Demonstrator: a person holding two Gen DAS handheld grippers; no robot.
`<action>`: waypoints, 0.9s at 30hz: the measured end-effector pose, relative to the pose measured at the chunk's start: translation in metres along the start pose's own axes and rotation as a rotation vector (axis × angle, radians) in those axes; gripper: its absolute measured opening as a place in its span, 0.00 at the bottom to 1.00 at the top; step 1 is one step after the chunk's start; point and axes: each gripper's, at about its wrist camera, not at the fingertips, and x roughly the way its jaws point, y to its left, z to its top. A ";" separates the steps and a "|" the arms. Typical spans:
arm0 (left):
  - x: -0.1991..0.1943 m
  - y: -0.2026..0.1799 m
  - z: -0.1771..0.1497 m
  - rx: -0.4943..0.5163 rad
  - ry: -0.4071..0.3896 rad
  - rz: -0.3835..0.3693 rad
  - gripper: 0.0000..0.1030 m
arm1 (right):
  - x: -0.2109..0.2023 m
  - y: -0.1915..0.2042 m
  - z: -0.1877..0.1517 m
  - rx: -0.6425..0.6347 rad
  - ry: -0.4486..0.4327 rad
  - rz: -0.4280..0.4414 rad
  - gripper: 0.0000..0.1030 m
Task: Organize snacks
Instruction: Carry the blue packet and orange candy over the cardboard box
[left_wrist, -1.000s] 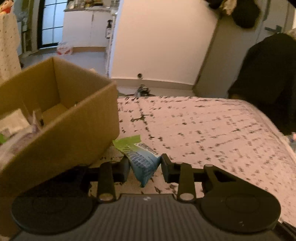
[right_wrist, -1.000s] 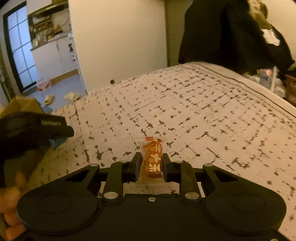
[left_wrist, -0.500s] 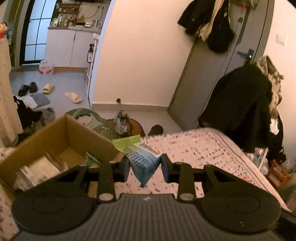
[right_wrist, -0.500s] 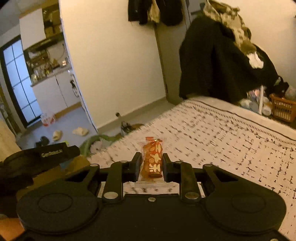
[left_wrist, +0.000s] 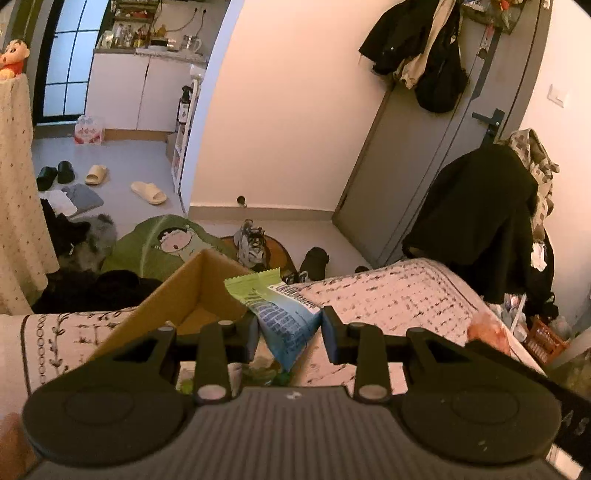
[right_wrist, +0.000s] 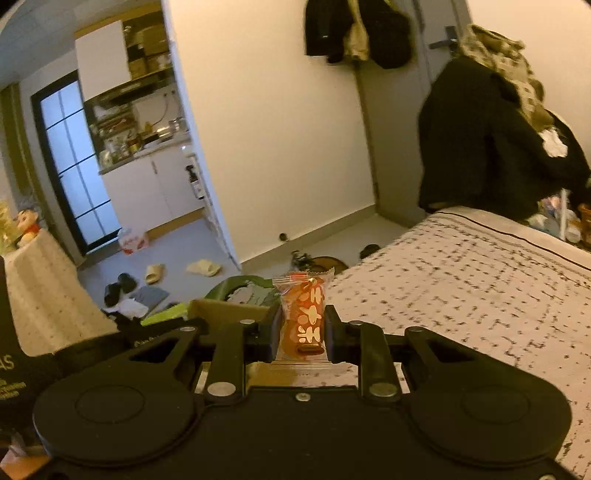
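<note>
My left gripper (left_wrist: 290, 336) is shut on a green and blue snack packet (left_wrist: 280, 314) and holds it in the air above the near edge of an open cardboard box (left_wrist: 192, 291) on the bed. My right gripper (right_wrist: 303, 338) is shut on a small orange wrapped candy (right_wrist: 303, 319) and holds it upright, raised above the bed. The box's far corner (right_wrist: 225, 312) shows just left of the candy in the right wrist view. The left gripper's body (right_wrist: 74, 354) is at the left edge there.
The bed has a pink patterned cover (left_wrist: 399, 295) (right_wrist: 461, 288). Wrappers lie inside the box under the left gripper (left_wrist: 258, 371). Shoes, slippers and a green cushion (left_wrist: 162, 243) lie on the floor beyond. A dark coat (left_wrist: 476, 218) hangs at the right.
Both grippers have risen well above the bed with their snacks still held. The left one has moved over the box, which was beside it a second ago.
</note>
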 end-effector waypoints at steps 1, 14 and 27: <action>-0.002 0.008 -0.001 -0.002 0.003 -0.003 0.32 | 0.001 0.005 0.000 -0.015 0.001 0.000 0.23; -0.007 0.078 0.023 0.010 0.020 -0.066 0.32 | 0.035 0.055 -0.018 -0.127 0.027 -0.003 0.23; 0.032 0.095 0.037 0.017 0.082 -0.115 0.32 | 0.057 0.074 -0.032 -0.163 0.027 0.024 0.23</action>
